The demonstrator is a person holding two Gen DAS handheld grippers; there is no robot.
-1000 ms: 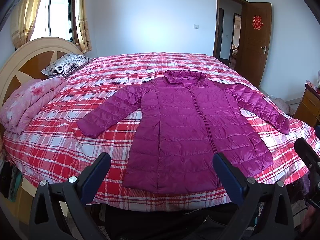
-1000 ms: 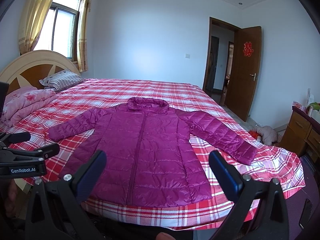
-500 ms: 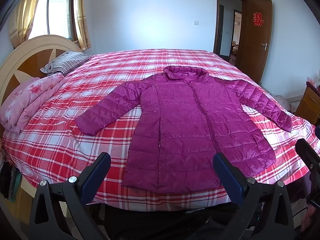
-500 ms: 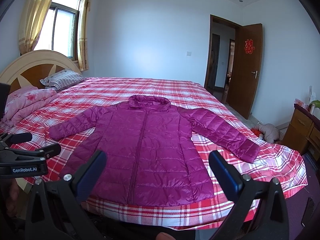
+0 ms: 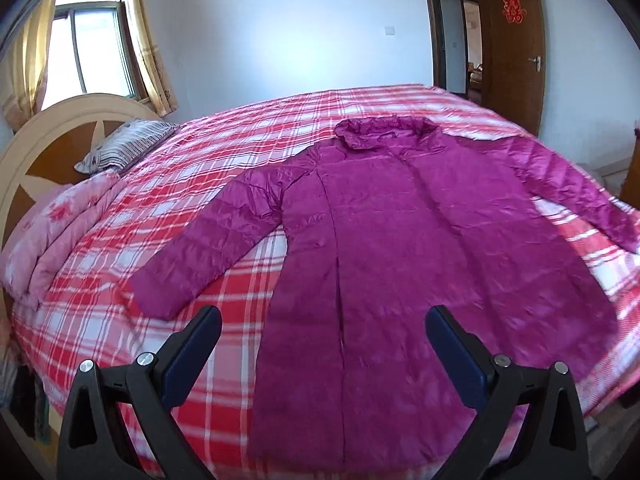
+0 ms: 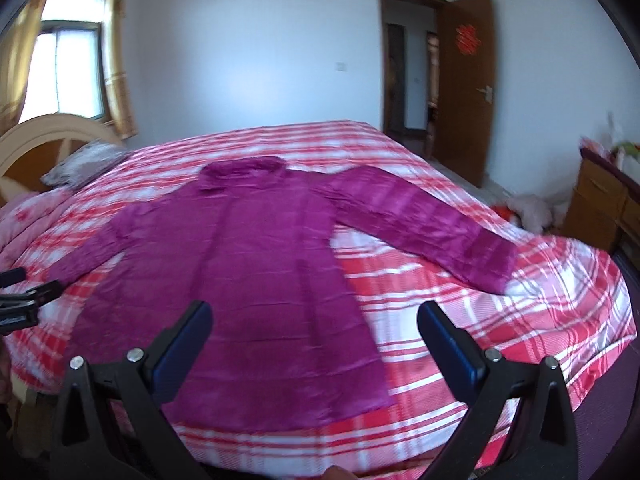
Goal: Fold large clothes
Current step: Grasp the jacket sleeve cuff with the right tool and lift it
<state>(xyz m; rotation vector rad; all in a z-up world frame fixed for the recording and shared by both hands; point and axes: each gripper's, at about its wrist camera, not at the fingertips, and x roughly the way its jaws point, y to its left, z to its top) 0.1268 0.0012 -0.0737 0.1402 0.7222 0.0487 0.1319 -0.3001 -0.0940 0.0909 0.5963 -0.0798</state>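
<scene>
A long magenta padded jacket point(image 5: 400, 248) lies flat on the red plaid bed point(image 5: 224, 160), front up, collar at the far side and both sleeves spread out. My left gripper point(image 5: 322, 322) hovers open over the jacket's near hem, nothing between its fingers. In the right wrist view the same jacket point(image 6: 248, 248) fills the middle of the bed point(image 6: 460, 300), its right sleeve point(image 6: 432, 228) reaching toward the bed's corner. My right gripper point(image 6: 314, 318) is open above the hem's right part and holds nothing. The left gripper's tip point(image 6: 28, 296) shows at that view's left edge.
A rolled pink floral quilt point(image 5: 60, 232) and a striped pillow point(image 5: 124, 148) lie by the round headboard point(image 5: 48, 136) on the left. An open brown door point(image 6: 466, 84) stands behind the bed. A wooden cabinet point(image 6: 604, 204) and some soft clutter on the floor point(image 6: 528, 208) are at the right.
Both grippers have moved forward and down toward the bed, so the jacket looks larger and nearer. The views are blurred with motion. Both stay open.
</scene>
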